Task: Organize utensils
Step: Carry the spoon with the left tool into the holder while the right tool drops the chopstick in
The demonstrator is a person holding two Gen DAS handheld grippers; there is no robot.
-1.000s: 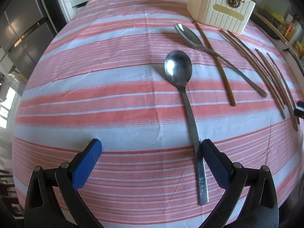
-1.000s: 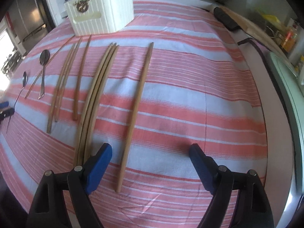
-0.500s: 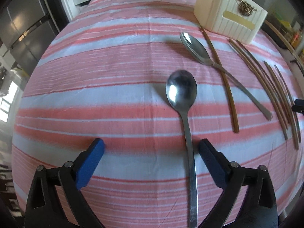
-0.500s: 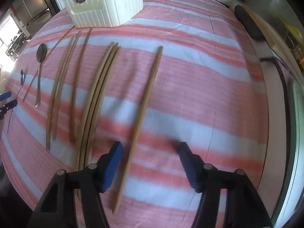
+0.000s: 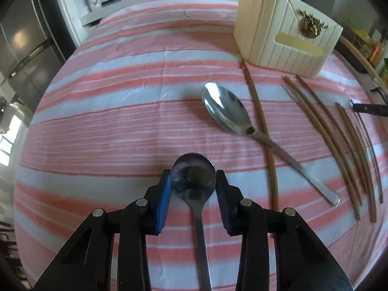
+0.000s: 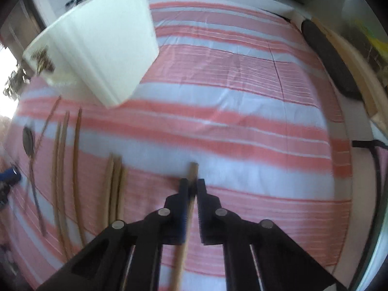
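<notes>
In the left wrist view my left gripper [image 5: 193, 178] is shut on the bowl of a steel spoon [image 5: 194, 181]; its handle runs back under the gripper. A second spoon [image 5: 228, 114] lies ahead to the right, its handle crossing a wooden chopstick [image 5: 260, 121]. The cream ribbed utensil box [image 5: 283, 41] stands at the far right. In the right wrist view my right gripper [image 6: 191, 186] is shut on a single wooden chopstick [image 6: 193, 168], whose tip sticks out past the fingers. The box [image 6: 101, 46] stands ahead to the left.
Several more chopsticks [image 5: 339, 140] lie on the pink and white striped cloth [image 5: 121, 111] right of the spoons; they also show in the right wrist view [image 6: 114, 181]. A fridge [image 5: 21, 48] stands far left. A dark object [image 6: 327, 58] lies along the table's right edge.
Both grippers moved forward and down and closed. The left one shut on the near spoon's bowl, the right one on the lone chopstick. The box now looks much nearer in the right view.
</notes>
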